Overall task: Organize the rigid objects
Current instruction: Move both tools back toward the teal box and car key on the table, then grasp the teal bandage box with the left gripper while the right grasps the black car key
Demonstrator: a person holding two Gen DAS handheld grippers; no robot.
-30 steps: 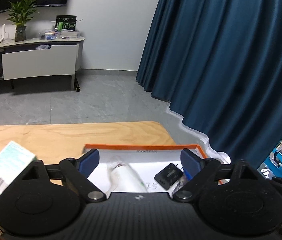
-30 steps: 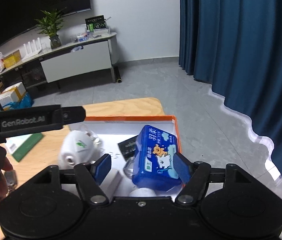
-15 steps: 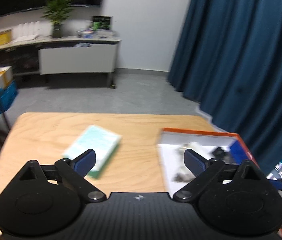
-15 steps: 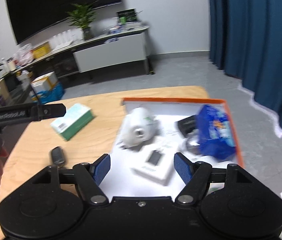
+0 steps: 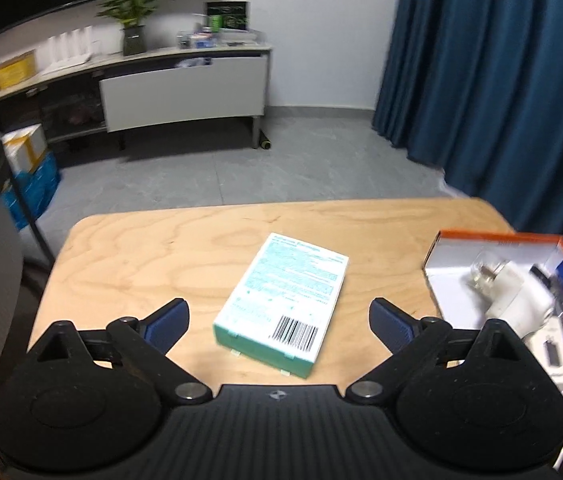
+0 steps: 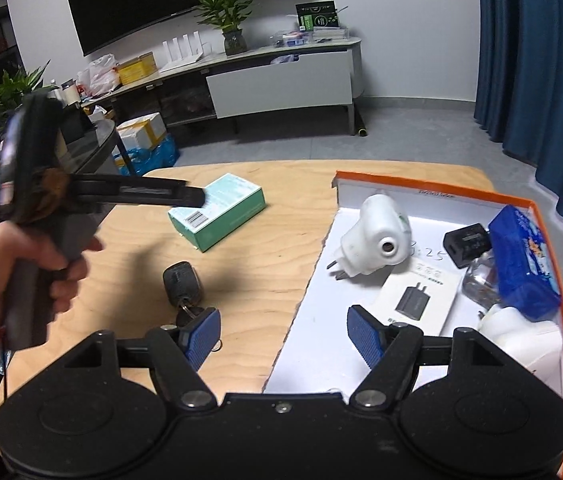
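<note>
Your left gripper (image 5: 279, 316) has just been opening its fingers; they stand wide over the green-and-white box (image 5: 283, 306), not touching it. One such box lies flat on the wooden surface (image 5: 153, 256), barcode end toward you. Your right gripper (image 6: 281, 330) has fingers apart, nothing between them. One dark key fob (image 6: 182, 280) lies near. To the right, the orange-rimmed tray (image 6: 413, 183) holds two white plugs, one black charger, one blue pack and one card
</note>
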